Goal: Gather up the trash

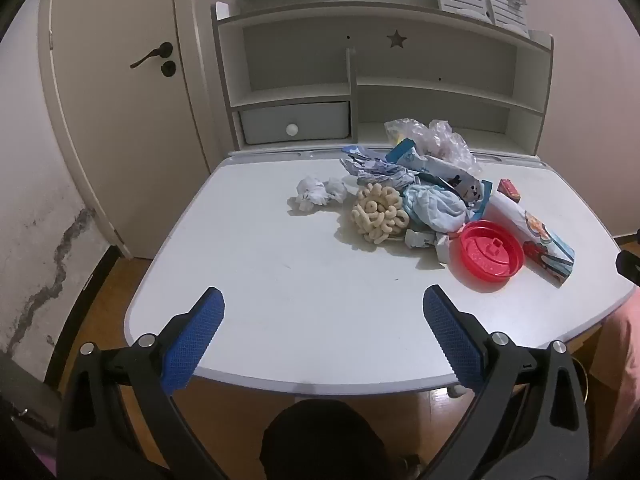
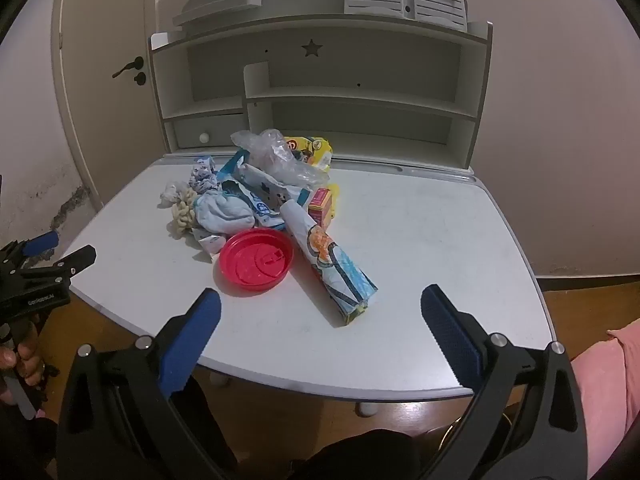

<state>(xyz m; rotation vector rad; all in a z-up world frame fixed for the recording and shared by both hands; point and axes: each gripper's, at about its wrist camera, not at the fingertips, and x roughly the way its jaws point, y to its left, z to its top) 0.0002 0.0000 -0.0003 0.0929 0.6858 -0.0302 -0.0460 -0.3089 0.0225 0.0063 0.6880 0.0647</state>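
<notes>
Trash pile [image 1: 424, 196] on desk [image 1: 280, 280] (apparently untouched).

Left tool [image 1: 323, 308] & right tool [image 2: 320, 308]: both angled down, jaws wide apart, nothing btwn them.

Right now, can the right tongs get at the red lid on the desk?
Probably yes. The right tongs stand open and empty, the red lid lies at the pile's near edge, and only bare desk lies between them.

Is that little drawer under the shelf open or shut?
Shut. The white drawer with the round knob sits flush inside its compartment of the white desk shelf unit; no gap shows.
</notes>
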